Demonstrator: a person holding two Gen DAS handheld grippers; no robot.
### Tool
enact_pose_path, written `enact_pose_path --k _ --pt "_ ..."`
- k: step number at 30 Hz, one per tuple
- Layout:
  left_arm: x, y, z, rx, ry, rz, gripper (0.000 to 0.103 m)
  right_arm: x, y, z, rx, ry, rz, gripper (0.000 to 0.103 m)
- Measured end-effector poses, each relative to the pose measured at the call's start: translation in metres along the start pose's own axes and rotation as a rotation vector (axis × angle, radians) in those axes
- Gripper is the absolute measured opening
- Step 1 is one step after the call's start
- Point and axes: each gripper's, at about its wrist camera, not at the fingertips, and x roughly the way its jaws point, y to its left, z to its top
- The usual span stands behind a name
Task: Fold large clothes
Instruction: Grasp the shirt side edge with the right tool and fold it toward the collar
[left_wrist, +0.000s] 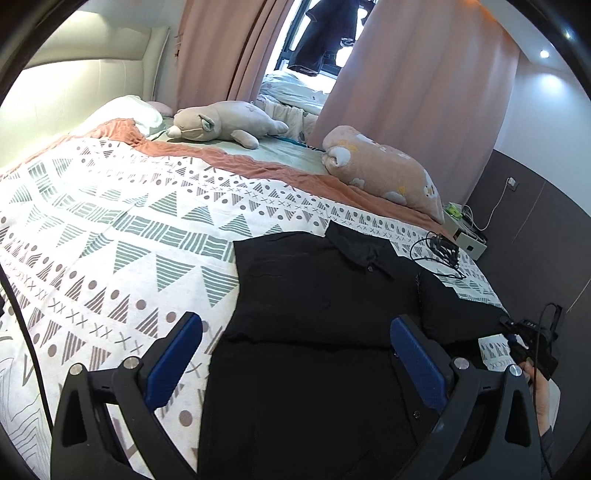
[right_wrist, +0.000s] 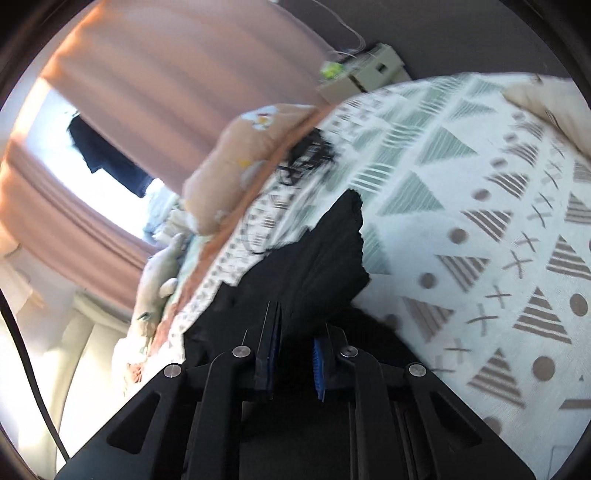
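A black collared shirt (left_wrist: 317, 306) lies on the patterned bedspread (left_wrist: 110, 240), its left side folded in and its collar at the far end. My left gripper (left_wrist: 295, 343) is open and empty, held above the shirt's lower middle. My right gripper (right_wrist: 295, 339) is shut on a fold of the black shirt (right_wrist: 325, 251), whose sleeve trails ahead over the bedspread (right_wrist: 480, 221). The right gripper also shows at the right edge of the left wrist view (left_wrist: 528, 343), at the shirt's right side.
A grey plush toy (left_wrist: 225, 123) and a pink rolled blanket (left_wrist: 380, 166) lie at the far side of the bed. A tangle of black cables (left_wrist: 439, 251) lies near the bed's right corner. A small box (left_wrist: 469, 240) stands beyond it. Pink curtains (left_wrist: 406, 92) hang behind.
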Motion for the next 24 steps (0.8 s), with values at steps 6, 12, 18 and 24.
enact_pose_path --k 6,12,18,24 --pt "-0.012 0.024 0.001 -0.045 0.017 -0.021 0.103 -0.019 0.042 -0.022 -0.072 -0.01 0.067 0.012" --pt "-0.025 0.051 0.001 -0.097 0.015 -0.007 0.103 -0.016 0.084 -0.049 -0.154 0.009 0.109 0.012" --pt "-0.038 0.084 0.002 -0.183 -0.003 -0.024 0.103 -0.006 0.13 -0.079 -0.277 0.043 0.145 0.012" --pt "-0.036 0.11 0.001 -0.249 0.003 -0.041 0.103 0.017 0.15 -0.1 -0.334 0.086 0.174 0.012"
